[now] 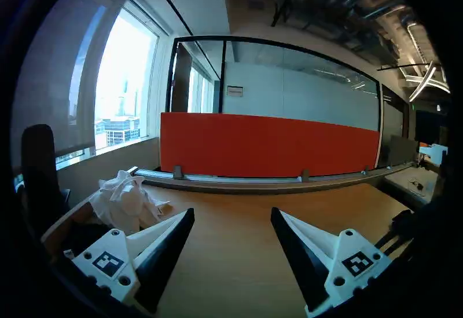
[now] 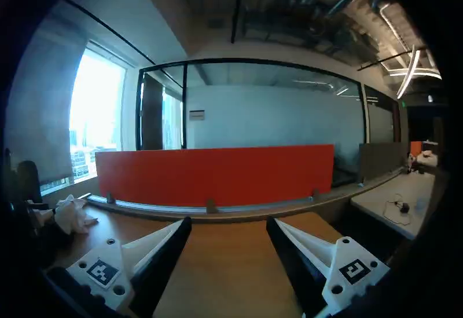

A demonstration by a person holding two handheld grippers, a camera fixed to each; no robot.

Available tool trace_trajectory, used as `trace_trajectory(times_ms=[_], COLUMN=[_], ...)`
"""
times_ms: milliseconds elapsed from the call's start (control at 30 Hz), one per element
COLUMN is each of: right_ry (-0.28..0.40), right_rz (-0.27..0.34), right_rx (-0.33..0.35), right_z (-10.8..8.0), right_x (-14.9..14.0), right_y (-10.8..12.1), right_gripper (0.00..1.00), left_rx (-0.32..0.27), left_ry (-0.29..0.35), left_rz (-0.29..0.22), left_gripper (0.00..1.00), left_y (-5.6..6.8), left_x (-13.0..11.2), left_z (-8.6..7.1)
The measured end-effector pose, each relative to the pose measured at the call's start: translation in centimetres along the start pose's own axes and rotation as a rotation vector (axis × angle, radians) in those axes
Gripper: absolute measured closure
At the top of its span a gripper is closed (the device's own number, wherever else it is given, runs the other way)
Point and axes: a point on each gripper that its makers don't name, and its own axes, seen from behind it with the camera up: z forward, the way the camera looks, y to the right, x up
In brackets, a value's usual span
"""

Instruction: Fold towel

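The towel [image 1: 124, 199] is white and is not folded. It lies as a crumpled heap with many creases, and some loose parts of it stand up. It sits on the far left part of the bench [image 1: 330, 202], close to the left edge.

In the left gripper view the towel is just behind the left finger of the left gripper [image 1: 232, 211], and this finger covers its lower part. I cannot tell whether they touch. The left gripper is wide open and holds nothing; between its two fingers there is bare wood.

The right gripper [image 2: 228, 220] is also wide open and has hold of nothing, again with bare wood between the fingers. In the right gripper view the towel [image 2: 70, 214] looks smaller. It is far to the left, well apart from this gripper, and has the same crumpled shape.

The bench is of light brown wood. Along its far edge an orange panel [image 1: 266, 144] stands upright, with a glass wall [image 1: 301, 86] behind it. On the left is a bright window [image 1: 118, 103], and a dark chair [image 1: 37, 173] stands left of the towel. On the right, in the right gripper view, there is a pale desk [image 2: 405, 187] with a thin cable [image 2: 399, 207] on it.
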Motion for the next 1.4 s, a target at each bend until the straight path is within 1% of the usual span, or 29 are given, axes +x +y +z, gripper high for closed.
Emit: trace_trajectory(times_ms=[100, 267, 400, 567, 700, 1000, 1267, 1400], right_ry=[0.006, 0.005, 0.002, 0.001, 0.007, 0.007, 0.002, -0.003], right_rz=[0.008, 0.01, 0.002, -0.016, -0.028, -0.016, -0.043, -0.041], right_rx=[-0.001, 0.003, 0.017, 0.025, 0.027, 0.009, 0.0, 0.0], right_z=[-0.3, -0.5, -0.6, -0.6, -0.6, -0.6, -0.3, -0.2], right_x=[0.2, -0.6, -1.4, -2.7, -3.5, -5.8, -7.6, -8.3], right_y=[-0.4, -1.2, -2.1, -2.7, -2.8, -2.2, -2.0, -2.1], right_gripper=[0.0, 0.0, 0.0, 0.0, 0.0, 0.0, 0.0, 0.0], left_rx=[-0.008, -0.005, 0.007, 0.017, 0.021, 0.035, 0.041, 0.043], left_ry=[0.011, 0.035, 0.058, 0.089, 0.116, 0.154, 0.175, 0.179], left_rz=[0.016, 0.038, 0.043, 0.046, 0.044, 0.033, 0.024, 0.023], left_gripper=[0.02, 0.02, 0.02, 0.02, 0.02, 0.02, 0.02, 0.02], left_y=[0.1, 0.0, -0.4, -0.8, -1.1, -1.8, -2.5, -2.8], left_x=[-0.6, -2.0, -3.4, -4.7, -5.9, -8.7, -10.2, -10.8], left_z=[0.0, 0.0, 0.1, 0.1, 0.1, 0.1, 0.3, 0.1])
